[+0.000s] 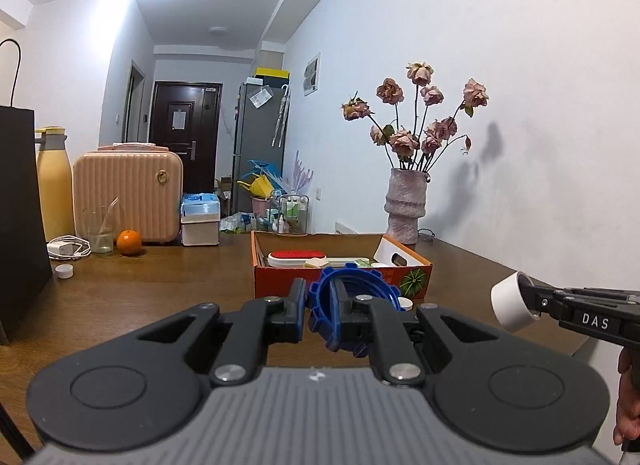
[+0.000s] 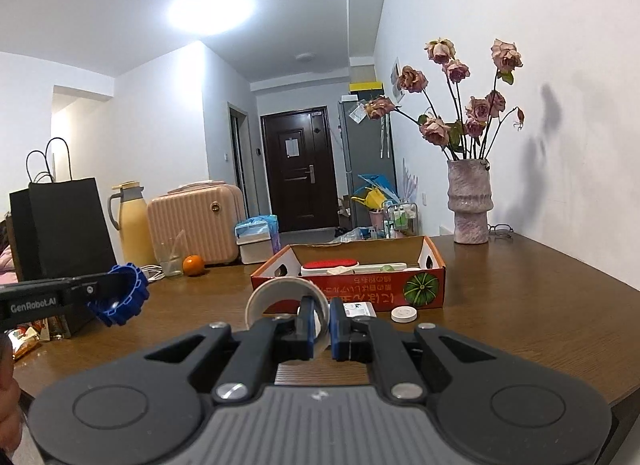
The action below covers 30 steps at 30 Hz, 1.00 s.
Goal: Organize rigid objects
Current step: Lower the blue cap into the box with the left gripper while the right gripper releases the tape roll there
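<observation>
**Grippers loaded: two rings in hand, one box ahead**

Left gripper (image 1: pixel 318 297): clamped across the wall of one blue toothed ring (image 1: pixel 352 297), one finger inside the hoop and one outside, held in the air above the table (image 1: pixel 160 293) on the near side of the box. The ring looks like stiff moulded plastic, light, its notched rim giving good purchase; a pinch across the wall, as now, seems the sound hold.

Right gripper (image 2: pixel 320 319): closed on the wall of one white tape roll (image 2: pixel 280 297), also held clear of the table in front of the box. Judged light and rigid, though its smooth face could let it swivel in the pads.

Cardboard box (image 2: pixel 352 293), one, orange-printed, open-topped, already holding a red-topped item (image 2: pixel 330 264) and some pale pieces too crowded together to count.

Loose on the table, just beside the box: one round white cap (image 2: pixel 404 313) and one small white packet (image 2: pixel 358 310).

Further left: one orange (image 1: pixel 129 242) and one glass (image 1: pixel 98 231). At the back right, one vase (image 1: pixel 404 205).
</observation>
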Each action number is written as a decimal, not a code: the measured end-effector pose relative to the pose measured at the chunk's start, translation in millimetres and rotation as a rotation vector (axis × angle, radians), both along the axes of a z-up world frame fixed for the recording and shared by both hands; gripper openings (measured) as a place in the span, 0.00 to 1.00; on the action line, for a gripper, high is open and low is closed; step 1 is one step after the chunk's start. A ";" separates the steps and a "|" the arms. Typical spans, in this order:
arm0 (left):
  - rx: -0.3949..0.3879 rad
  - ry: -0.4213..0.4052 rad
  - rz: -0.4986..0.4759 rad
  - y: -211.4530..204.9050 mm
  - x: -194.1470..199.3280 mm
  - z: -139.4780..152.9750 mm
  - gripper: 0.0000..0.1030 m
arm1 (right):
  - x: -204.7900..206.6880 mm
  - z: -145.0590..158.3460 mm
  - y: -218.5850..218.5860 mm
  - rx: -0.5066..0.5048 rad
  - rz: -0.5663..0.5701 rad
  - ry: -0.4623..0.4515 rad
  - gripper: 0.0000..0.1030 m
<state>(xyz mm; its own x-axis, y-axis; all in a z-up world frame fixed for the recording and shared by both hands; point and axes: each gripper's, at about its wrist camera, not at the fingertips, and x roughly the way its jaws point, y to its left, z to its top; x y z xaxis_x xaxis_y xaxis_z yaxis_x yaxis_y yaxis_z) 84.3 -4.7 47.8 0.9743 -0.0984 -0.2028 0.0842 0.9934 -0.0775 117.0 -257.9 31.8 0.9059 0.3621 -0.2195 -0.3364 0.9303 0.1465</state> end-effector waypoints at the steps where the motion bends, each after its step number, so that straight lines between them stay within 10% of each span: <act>1: -0.003 0.006 0.000 1.1 2.5 -1.1 0.12 | 2.1 -0.9 -0.1 -0.002 0.000 0.002 0.07; 15: 0.029 0.031 -0.045 6.9 145.8 7.1 0.12 | 127.6 9.6 7.8 -0.083 0.035 0.028 0.07; 30: 0.021 0.374 -0.164 31.0 397.8 -52.7 0.13 | 397.9 -34.7 62.1 -0.144 0.079 0.293 0.08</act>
